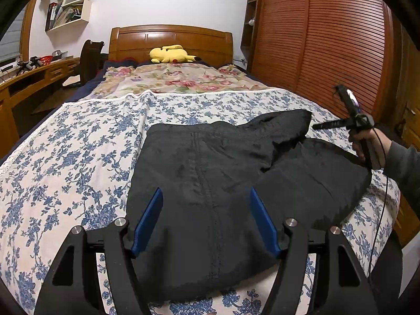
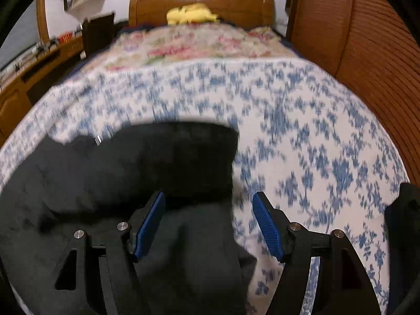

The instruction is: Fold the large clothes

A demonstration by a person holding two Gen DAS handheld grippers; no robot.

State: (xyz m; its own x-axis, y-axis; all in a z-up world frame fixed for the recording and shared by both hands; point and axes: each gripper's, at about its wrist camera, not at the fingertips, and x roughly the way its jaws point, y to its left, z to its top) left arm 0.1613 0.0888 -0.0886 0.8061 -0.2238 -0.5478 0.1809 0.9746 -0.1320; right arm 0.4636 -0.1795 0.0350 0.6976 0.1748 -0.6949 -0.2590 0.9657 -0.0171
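A large black garment (image 1: 210, 183) lies partly folded on the bed, with a hood or sleeve flap (image 1: 283, 128) lying over its right side. My left gripper (image 1: 206, 197) is open and empty, hovering over the garment's near middle. My right gripper (image 2: 208, 200) is open and empty above the garment's right edge (image 2: 131, 173); that view is motion-blurred. In the left wrist view the right gripper (image 1: 330, 120) is held in a hand over the garment's far right corner.
The bed has a blue-flowered white sheet (image 1: 65, 144) and a pink-flowered quilt (image 1: 178, 78) further up. A yellow plush toy (image 1: 170, 53) lies by the wooden headboard. A slatted wardrobe (image 1: 328, 39) stands right; a desk (image 1: 31, 78) and chair stand left.
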